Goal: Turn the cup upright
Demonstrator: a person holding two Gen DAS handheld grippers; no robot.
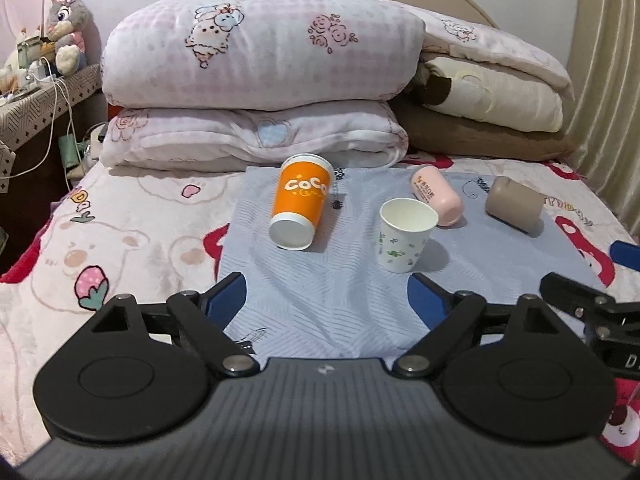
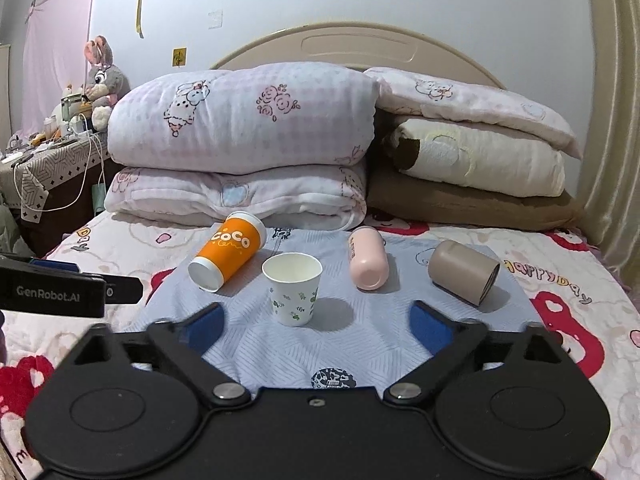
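Observation:
On a light blue cloth (image 1: 320,304) (image 2: 360,352) on the bed, an orange "CoCo" cup (image 1: 300,202) (image 2: 228,252) lies on its side, base toward me. A white floral paper cup (image 1: 404,234) (image 2: 293,288) stands upright. A pink cup (image 1: 438,195) (image 2: 368,258) and a taupe cup (image 1: 514,203) (image 2: 462,272) lie on their sides. My left gripper (image 1: 326,296) is open and empty, short of the cups. My right gripper (image 2: 316,326) is open and empty, just before the paper cup.
Stacked pillows and folded quilts (image 1: 256,92) (image 2: 240,148) sit behind the cloth against the headboard. A bedside table (image 1: 44,96) with a plush rabbit (image 1: 66,20) and cables stands at left. The other gripper shows at the right edge (image 1: 592,312) and left edge (image 2: 52,292).

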